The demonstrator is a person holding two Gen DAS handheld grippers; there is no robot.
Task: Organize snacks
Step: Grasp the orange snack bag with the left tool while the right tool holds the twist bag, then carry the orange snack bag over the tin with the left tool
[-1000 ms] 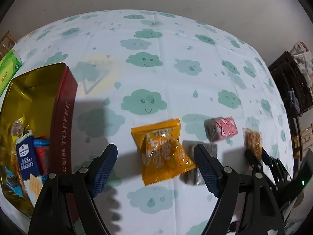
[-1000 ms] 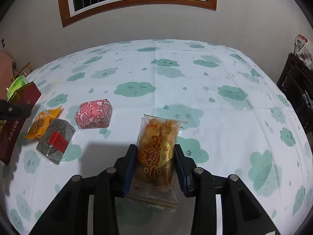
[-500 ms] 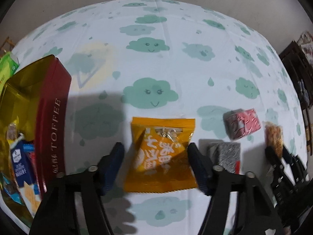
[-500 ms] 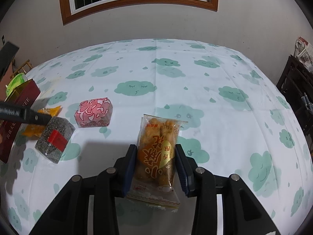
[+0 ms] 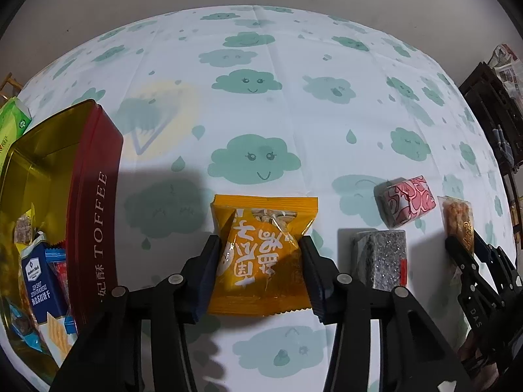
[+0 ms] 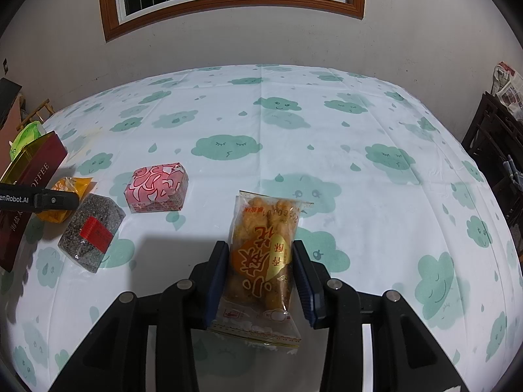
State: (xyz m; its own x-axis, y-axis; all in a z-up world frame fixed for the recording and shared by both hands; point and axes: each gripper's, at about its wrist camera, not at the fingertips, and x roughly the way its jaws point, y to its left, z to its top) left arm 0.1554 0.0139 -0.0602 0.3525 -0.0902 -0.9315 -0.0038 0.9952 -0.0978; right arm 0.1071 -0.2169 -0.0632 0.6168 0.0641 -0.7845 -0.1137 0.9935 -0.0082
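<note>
Left gripper (image 5: 260, 261): your jaws are closing, pads at both flanks of the orange snack packet (image 5: 261, 258), which sits lower centre of frame, on the tablecloth (image 5: 294, 114). Right gripper (image 6: 260, 272): clamped on the clear fried-snack packet (image 6: 261, 261), long axis running up-frame along the fingers. The open toffee tin (image 5: 94, 212) stands at the left edge, well nearer your left hand; judged next move is leftward.
</note>
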